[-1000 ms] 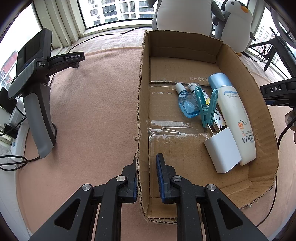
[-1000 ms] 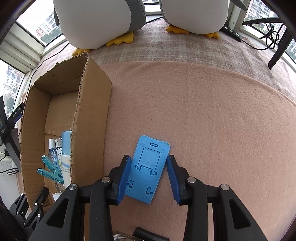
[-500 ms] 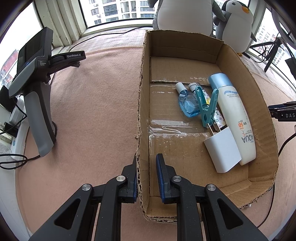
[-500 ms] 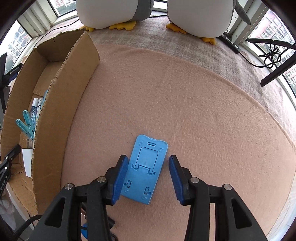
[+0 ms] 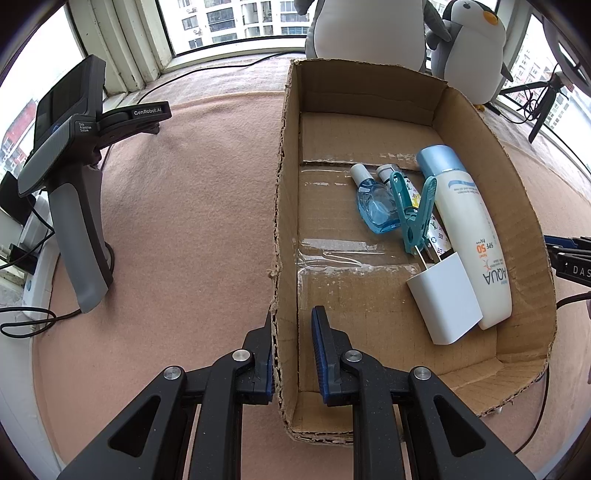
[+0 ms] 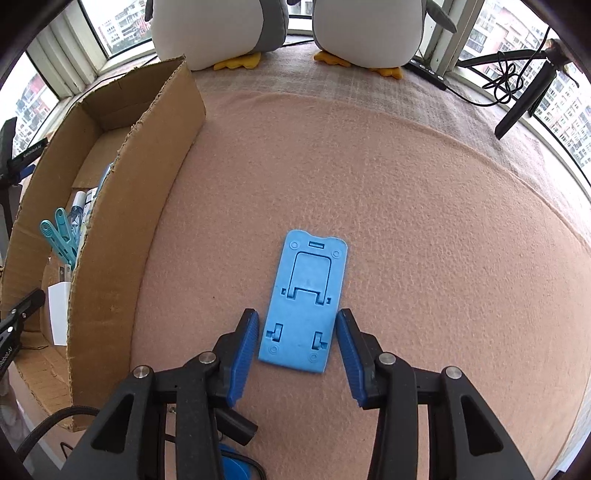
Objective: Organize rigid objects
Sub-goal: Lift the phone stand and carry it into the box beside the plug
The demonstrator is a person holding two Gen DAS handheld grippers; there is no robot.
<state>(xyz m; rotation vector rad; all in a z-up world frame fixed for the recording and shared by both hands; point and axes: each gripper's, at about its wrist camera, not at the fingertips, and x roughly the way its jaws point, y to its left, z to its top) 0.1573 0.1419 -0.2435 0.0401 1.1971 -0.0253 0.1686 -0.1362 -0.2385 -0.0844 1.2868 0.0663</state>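
A blue phone stand lies flat on the pink cloth. My right gripper is open, its jaws on either side of the stand's near end with small gaps. My left gripper straddles the left wall of the cardboard box, one finger outside and one inside, a gap showing on the inner side. In the box lie a white sunscreen bottle, a white charger, a teal clothes peg and a small blue bottle.
A grey handheld device stands left of the box. Two plush penguins sit at the back by the window. A tripod and cables are at the far right. The box is left of the stand.
My right gripper has opened wider and drawn back, so the stand lies further forward between the jaws. The view has swung right, away from the box. The left gripper has not moved.
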